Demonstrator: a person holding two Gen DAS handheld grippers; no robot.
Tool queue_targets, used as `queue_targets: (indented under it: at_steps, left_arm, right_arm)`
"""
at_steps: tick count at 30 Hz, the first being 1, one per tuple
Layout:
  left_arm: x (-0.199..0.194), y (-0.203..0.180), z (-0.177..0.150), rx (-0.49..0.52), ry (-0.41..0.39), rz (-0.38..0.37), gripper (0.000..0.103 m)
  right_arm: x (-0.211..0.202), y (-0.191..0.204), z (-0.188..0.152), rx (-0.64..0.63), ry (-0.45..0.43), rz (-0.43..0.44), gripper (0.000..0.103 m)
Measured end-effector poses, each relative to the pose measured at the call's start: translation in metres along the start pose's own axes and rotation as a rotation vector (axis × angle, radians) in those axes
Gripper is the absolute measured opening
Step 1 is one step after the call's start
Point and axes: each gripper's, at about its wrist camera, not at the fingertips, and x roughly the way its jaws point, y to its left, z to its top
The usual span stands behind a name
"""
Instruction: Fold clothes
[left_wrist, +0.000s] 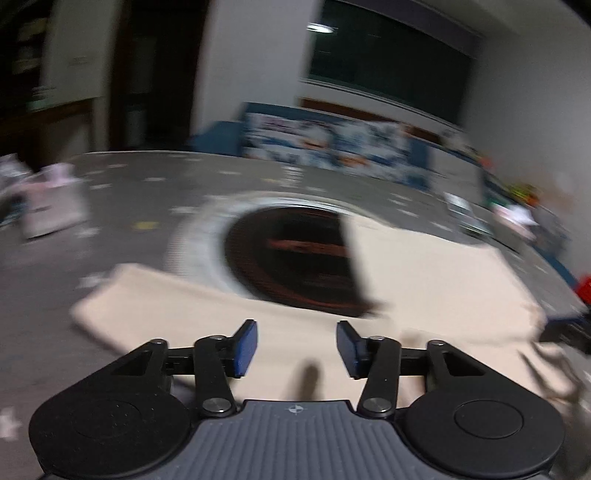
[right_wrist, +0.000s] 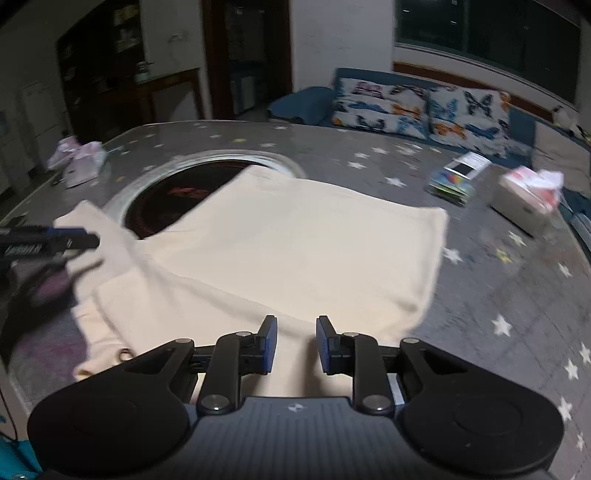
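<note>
A cream-coloured garment (right_wrist: 295, 240) is seen spread on the grey star-patterned desk (right_wrist: 498, 295), partly folded, with one edge lying over the round dark burner (right_wrist: 166, 199) that is set into the desk inside a pale ring. In the left wrist view the same garment (left_wrist: 424, 280) is shown just ahead of the tool, much blurred.

The left tool (left_wrist: 295, 349) is held with its blue-padded fingers wide apart above the cloth, and nothing is gripped. The right tool (right_wrist: 295, 343) is held over the near edge of the garment with a clear gap between its pads, and nothing is gripped there either. The left tool (right_wrist: 55, 238) is also seen at the left margin of the right wrist view, above the garment's left part.

A tissue box (right_wrist: 524, 203) and a small colourful packet (right_wrist: 458, 177) are seen at the desk's right side, and a pale plastic bag (right_wrist: 81, 158) at its far left. A sofa with butterfly cushions (right_wrist: 424, 107) stands behind.
</note>
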Motion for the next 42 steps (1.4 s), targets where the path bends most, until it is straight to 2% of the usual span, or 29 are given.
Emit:
queue_targets:
  at_steps: [2, 9, 12, 15, 17, 18, 20, 22, 26, 31, 35, 38, 42]
  left_arm:
    - [-0.002, 0.018, 0.002, -0.034, -0.008, 0.075, 0.057]
    - [-0.003, 0.07, 0.007, -0.133, -0.05, 0.294, 0.069]
    - [0.004, 0.086, 0.01, -0.178, -0.038, 0.336, 0.069]
    - [0.01, 0.093, 0.008, -0.191, -0.026, 0.315, 0.067]
    - [0.012, 0.095, 0.006, -0.194, -0.028, 0.301, 0.056]
    - [0.01, 0.092, 0.007, -0.193, -0.035, 0.28, 0.05]
    - [0.005, 0.087, 0.01, -0.191, -0.05, 0.235, 0.024]
    - [0.001, 0.081, 0.013, -0.189, -0.064, 0.191, 0.007]
    - [-0.013, 0.064, 0.021, -0.179, -0.106, 0.085, 0.006]
    - [-0.044, 0.006, 0.042, -0.097, -0.193, -0.154, 0.006]
    - [-0.059, -0.049, 0.048, -0.023, -0.222, -0.346, 0.006]
    - [-0.059, -0.086, 0.045, 0.03, -0.211, -0.47, 0.006]
    - [-0.044, -0.128, 0.035, 0.08, -0.137, -0.577, 0.006]
  right_arm:
    - [0.0, 0.011, 0.002, -0.029, 0.0, 0.026, 0.029]
    - [0.004, 0.041, 0.004, -0.087, 0.006, 0.078, 0.03]
    - [0.003, 0.046, 0.005, -0.094, 0.006, 0.079, 0.03]
    - [0.0, 0.046, 0.006, -0.091, 0.001, 0.074, 0.03]
    - [-0.001, 0.045, 0.005, -0.085, -0.003, 0.069, 0.03]
    - [-0.002, 0.044, 0.004, -0.082, -0.004, 0.067, 0.03]
    - [-0.004, 0.043, 0.003, -0.073, -0.008, 0.063, 0.03]
    - [-0.006, 0.04, 0.001, -0.059, -0.015, 0.058, 0.03]
    - [-0.014, 0.033, -0.004, -0.027, -0.035, 0.046, 0.03]
    - [-0.027, 0.02, -0.011, 0.014, -0.062, 0.029, 0.03]
    - [-0.037, 0.008, -0.016, 0.051, -0.083, 0.008, 0.03]
    - [-0.044, -0.002, -0.021, 0.079, -0.094, -0.012, 0.03]
    - [-0.051, -0.015, -0.026, 0.122, -0.1, -0.036, 0.03]
